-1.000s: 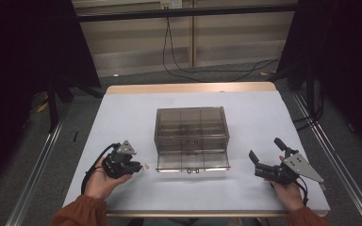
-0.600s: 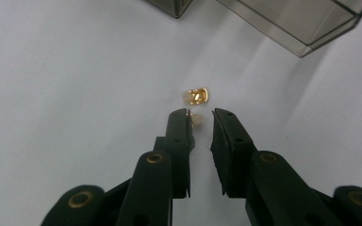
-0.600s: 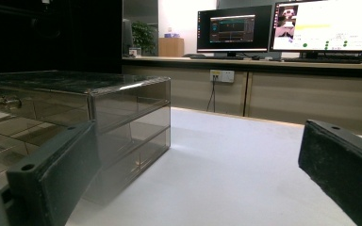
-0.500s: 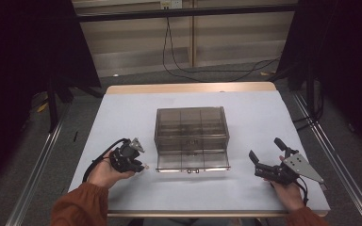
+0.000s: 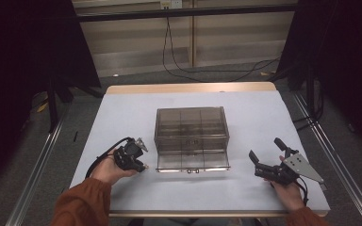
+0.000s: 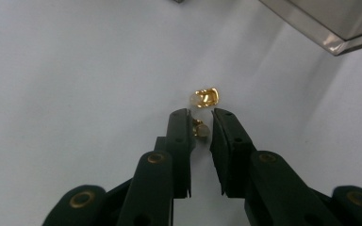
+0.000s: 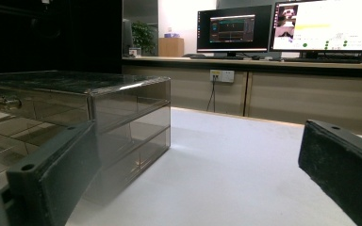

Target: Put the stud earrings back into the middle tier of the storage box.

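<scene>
Left gripper (image 6: pixel 200 123) is hovering near the drawer box (image 5: pixel 192 136), jaws narrowly apart around one gold earring (image 6: pixel 200 130), a second (image 6: pixel 206 97) lying just beyond. Right gripper (image 5: pixel 267 163) is waiting wide open. Probably just starting; nothing stowed yet.

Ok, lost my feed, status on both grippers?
Left gripper over two small gold pieces, jaws narrowly apart. Right gripper open, empty. Drawer box between them, nothing blocking.
</scene>
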A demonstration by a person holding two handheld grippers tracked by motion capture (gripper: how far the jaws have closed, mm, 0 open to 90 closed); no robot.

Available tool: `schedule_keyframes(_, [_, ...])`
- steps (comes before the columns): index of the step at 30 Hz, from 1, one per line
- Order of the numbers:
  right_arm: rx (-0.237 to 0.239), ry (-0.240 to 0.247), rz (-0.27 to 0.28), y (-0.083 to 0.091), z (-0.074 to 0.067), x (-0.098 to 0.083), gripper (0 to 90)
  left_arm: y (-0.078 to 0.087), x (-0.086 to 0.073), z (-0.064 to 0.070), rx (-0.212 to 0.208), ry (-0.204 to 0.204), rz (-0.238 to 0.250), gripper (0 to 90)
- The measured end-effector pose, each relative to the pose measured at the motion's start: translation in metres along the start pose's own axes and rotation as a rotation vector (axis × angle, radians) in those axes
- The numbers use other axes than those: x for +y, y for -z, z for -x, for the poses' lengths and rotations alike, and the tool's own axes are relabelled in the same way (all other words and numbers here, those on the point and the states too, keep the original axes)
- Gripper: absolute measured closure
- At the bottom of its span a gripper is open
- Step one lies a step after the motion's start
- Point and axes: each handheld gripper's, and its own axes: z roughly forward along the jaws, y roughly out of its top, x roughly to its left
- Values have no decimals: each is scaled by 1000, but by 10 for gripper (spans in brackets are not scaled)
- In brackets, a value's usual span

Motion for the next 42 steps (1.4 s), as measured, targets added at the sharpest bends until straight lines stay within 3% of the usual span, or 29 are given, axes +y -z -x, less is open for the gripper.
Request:
schedule_keyframes(5, [0,-1,0,0,0,0,0,0,0,0,-10,-2,-3,851])
schedule_keyframes(7, [3,0,1,0,0,0,0,0,0,0,-9,27,1,858])
schedule_keyframes(14, [0,-3,0,0,0,0,0,2,-6,-2,-18,47,33,862])
schedule_keyframes(15, [0,-1,0,0,0,0,0,3,-9,-1,-19,62,66,863])
schedule_keyframes(19, [1,-1,1,0,0,0,0,4,-17,1,-17,73,104,863])
schedule_keyframes(20, [2,-1,1,0,0,0,0,6,-22,2,-20,89,145,862])
schedule_keyframes(21, [2,-1,1,0,0,0,0,6,-22,2,-20,89,145,862])
schedule_keyframes(22, [0,-1,0,0,0,0,0,9,-28,3,-13,102,187,863])
schedule_keyframes(24, [0,-1,0,0,0,0,0,10,-33,6,-3,113,223,863])
schedule_keyframes(27, [0,0,0,0,0,0,0,11,-38,11,16,98,237,863])
schedule_keyframes(30, [0,-3,0,0,0,0,0,14,-42,15,36,120,289,863])
schedule_keyframes(32, [0,-1,0,0,0,0,0,15,-43,15,30,119,296,863])
schedule_keyframes(33, [0,-1,0,0,0,0,0,19,-45,16,42,121,333,863])
schedule_keyframes(36, [0,-1,0,0,0,0,0,23,-45,18,40,126,361,863])
schedule_keyframes(37, [0,-2,0,0,0,0,0,23,-44,18,9,125,375,863])
schedule_keyframes(39, [0,-2,0,0,0,0,0,24,-42,21,-2,103,383,863])
schedule_keyframes(42, [0,-3,0,0,0,0,0,25,-39,24,2,102,393,863])
